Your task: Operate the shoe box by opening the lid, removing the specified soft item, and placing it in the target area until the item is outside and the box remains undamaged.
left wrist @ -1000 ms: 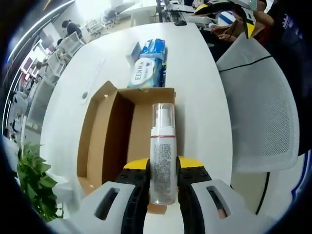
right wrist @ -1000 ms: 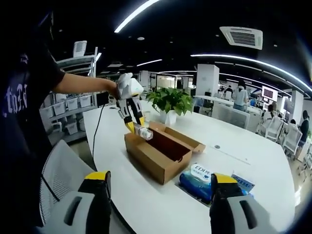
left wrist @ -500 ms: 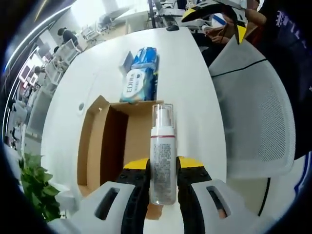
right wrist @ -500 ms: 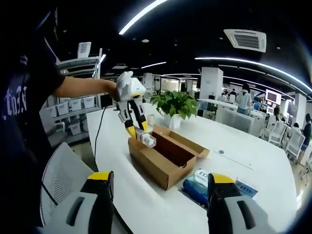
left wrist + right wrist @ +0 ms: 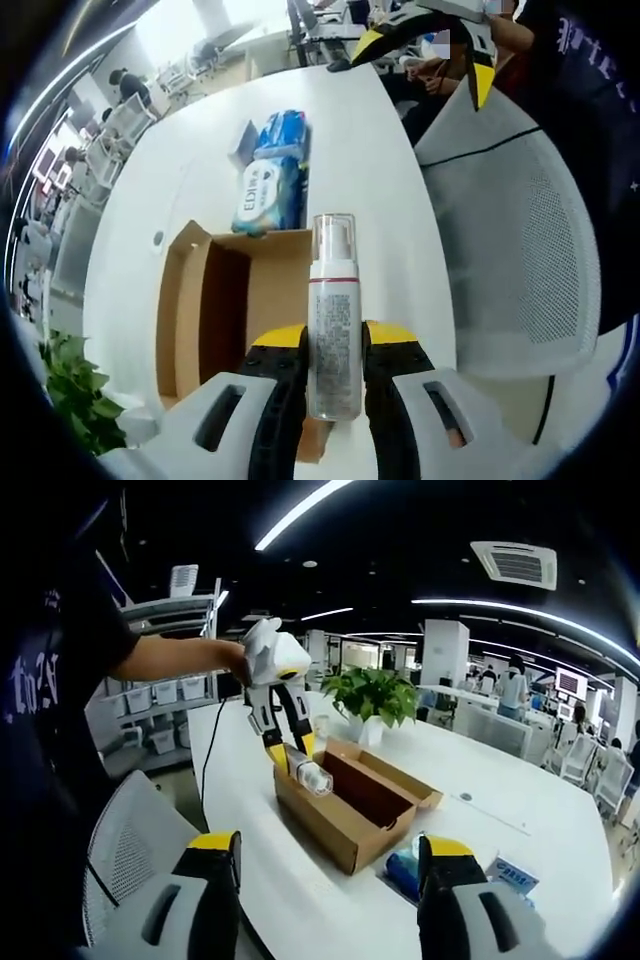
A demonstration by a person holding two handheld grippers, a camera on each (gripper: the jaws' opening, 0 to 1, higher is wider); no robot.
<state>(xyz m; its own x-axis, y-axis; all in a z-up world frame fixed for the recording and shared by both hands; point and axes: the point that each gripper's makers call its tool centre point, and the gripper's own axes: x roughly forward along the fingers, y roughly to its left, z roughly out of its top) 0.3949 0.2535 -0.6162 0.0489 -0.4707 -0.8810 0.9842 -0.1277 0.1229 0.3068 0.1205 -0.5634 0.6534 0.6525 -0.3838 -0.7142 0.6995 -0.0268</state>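
My left gripper [image 5: 333,345] is shut on a white pump bottle [image 5: 333,315] with a clear cap, held above the near edge of the open brown shoe box [image 5: 220,300]. In the right gripper view that same gripper [image 5: 297,765] hangs over the box's [image 5: 350,805] left end with the bottle [image 5: 308,773] pointing down toward the table. My right gripper [image 5: 325,875] stands open low in its own view, well short of the box, with nothing between its fingers.
A blue pack of wet wipes [image 5: 268,180] lies on the white table [image 5: 390,170] beyond the box, also seen as the pack [image 5: 405,872]. A white mesh chair [image 5: 520,230] stands at the table's edge. A potted plant [image 5: 375,695] sits behind the box. People sit farther off.
My left gripper has lifted the bottle higher and away from the box. The right view has drifted slightly closer to the box.
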